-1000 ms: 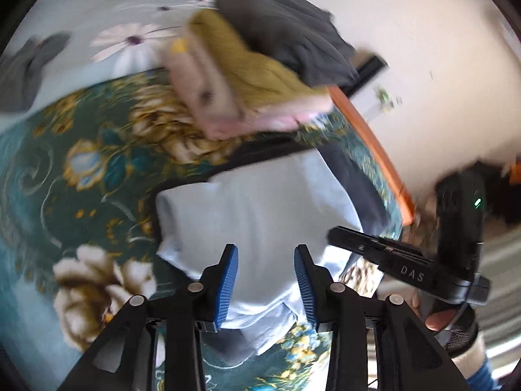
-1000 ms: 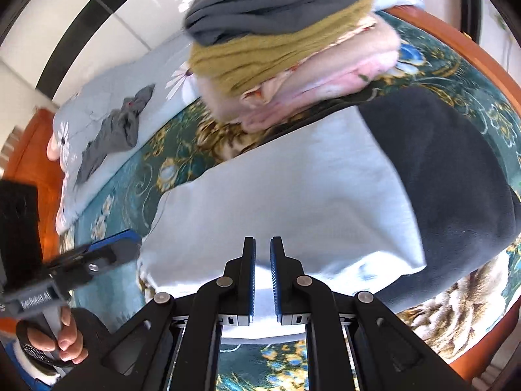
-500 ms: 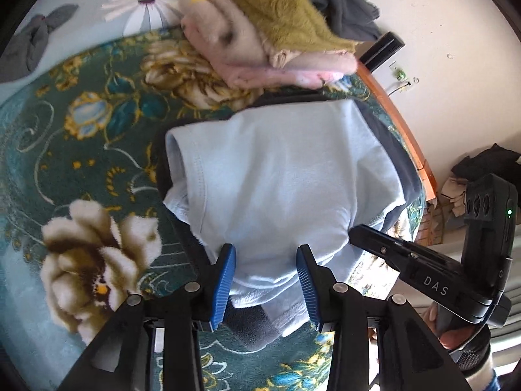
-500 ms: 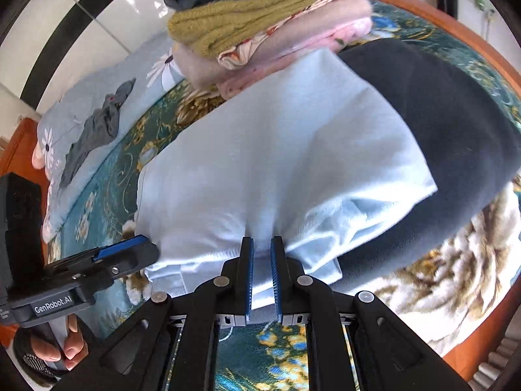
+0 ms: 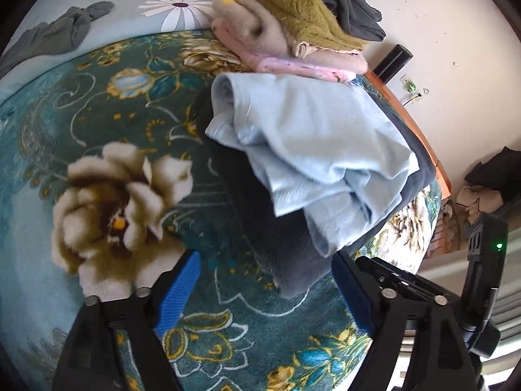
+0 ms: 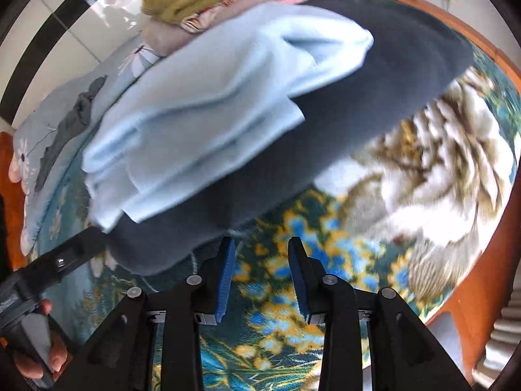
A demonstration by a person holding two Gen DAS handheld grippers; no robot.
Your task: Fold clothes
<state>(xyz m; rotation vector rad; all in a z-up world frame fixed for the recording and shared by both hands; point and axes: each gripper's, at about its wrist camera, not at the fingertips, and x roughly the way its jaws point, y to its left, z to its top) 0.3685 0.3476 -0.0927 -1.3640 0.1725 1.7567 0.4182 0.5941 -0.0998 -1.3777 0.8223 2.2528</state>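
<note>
A light blue garment (image 5: 312, 150) (image 6: 208, 110) lies folded over on top of a dark grey garment (image 5: 280, 234) (image 6: 351, 97) on the floral bedspread (image 5: 97, 123). My left gripper (image 5: 263, 280) hangs just before the grey garment's near edge, its jaws opening wide with only that hem and bedspread between them. My right gripper (image 6: 260, 260) is low over the bedspread (image 6: 325, 244) by the grey garment's near edge, its jaws opening with no cloth pressed by the pads. The other gripper's body shows at each view's side.
A stack of folded clothes (image 5: 293, 32) (image 6: 208, 3), pink, olive and dark grey, sits behind the blue garment. A dark grey crumpled item (image 5: 58, 32) lies on a daisy-print sheet. The bed's wooden edge (image 5: 420, 143) (image 6: 482, 280) runs along the right. A hand (image 6: 35, 355) holds the left gripper.
Both grippers let go of the blue garment, which now lies folded on the grey one. Both sank toward the bedspread, and their jaws opened, the left much wider.
</note>
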